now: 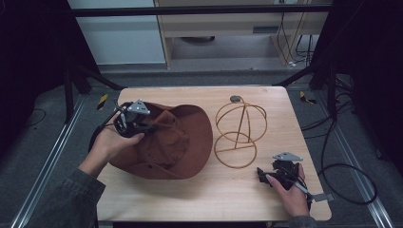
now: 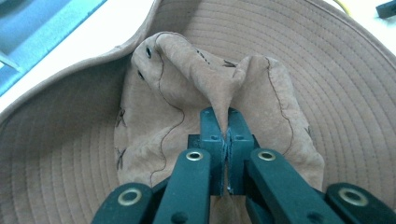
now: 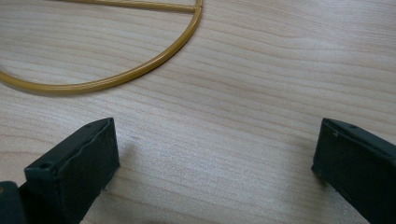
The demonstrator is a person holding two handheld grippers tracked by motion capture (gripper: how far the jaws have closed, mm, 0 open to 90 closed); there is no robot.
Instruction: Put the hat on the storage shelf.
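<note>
The left hand-held gripper (image 2: 227, 140) has its jaws pressed together on a pinched fold of the brown hat (image 1: 176, 142), a ridge of the crown fabric rising out from between the pads. In the high view this left hand-held gripper (image 1: 134, 121) sits over the left part of the hat, with the person's left hand (image 1: 111, 145) wrapped around it from the near-left and the denim sleeve (image 1: 71, 197) coming in from the near-left corner. The hat lies on the left half of the wooden surface (image 1: 214, 194), brim spread wide, its left brim reaching the left edge of the surface. In the left gripper view the crown is crumpled and gathered up towards the jaws, two small eyelets visible on its far-left side, and the stitched brim rings it all round.

The right hand-held gripper (image 1: 278, 173) rests near the near-right corner of the surface, held by the right hand (image 1: 292, 192). Its jaws stand wide apart with nothing between them; the right gripper view shows bare wood grain between the two black pads.

A gold wire hat stand (image 1: 240, 135) stands right of centre, just right of the hat's brim, its round base ring on the surface; its curved base ring (image 3: 116, 77) lies just beyond the right jaws. Bare wood lies open along the near edge between the two hands, and across the far strip behind the hat and stand.
</note>
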